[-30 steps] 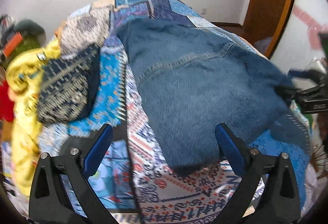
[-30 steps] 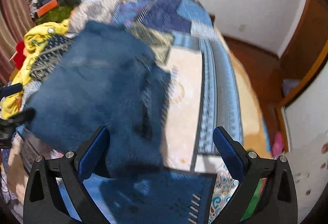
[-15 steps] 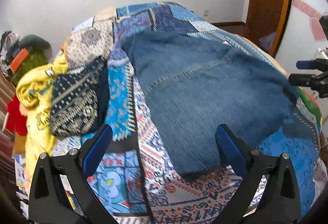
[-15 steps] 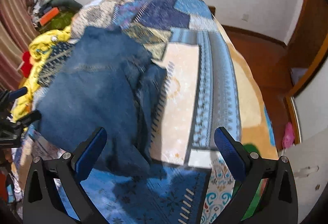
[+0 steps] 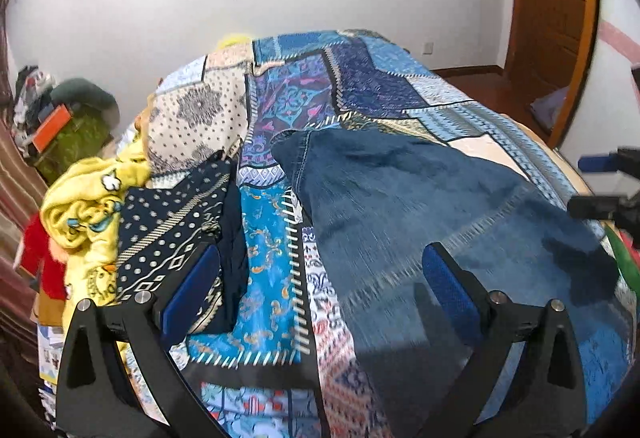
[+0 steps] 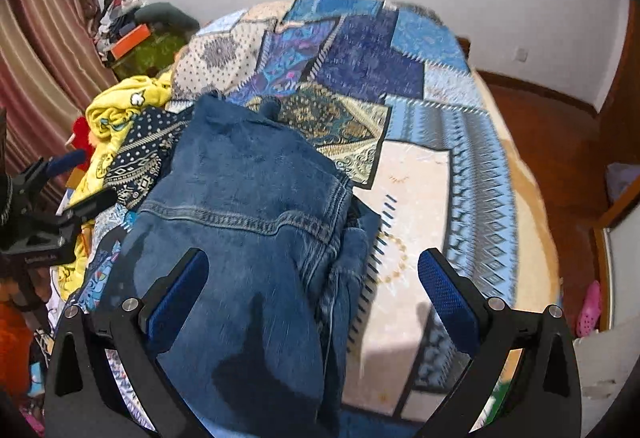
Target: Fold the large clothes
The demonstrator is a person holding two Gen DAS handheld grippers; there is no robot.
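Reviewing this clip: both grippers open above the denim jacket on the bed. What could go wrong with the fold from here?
The denim jacket has a sleeve bunched along its right edge, so a fold may trap that lump. The navy patterned garment and yellow garment lie close on the left; the left gripper might snag them. Near the bed edge, the jacket could slide off.

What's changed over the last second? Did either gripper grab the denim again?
No grab. Both the left gripper and right gripper have pulled back and up from the bed, jaws open and empty throughout. The denim jacket stays where it lay, as does the clothes pile beside it.
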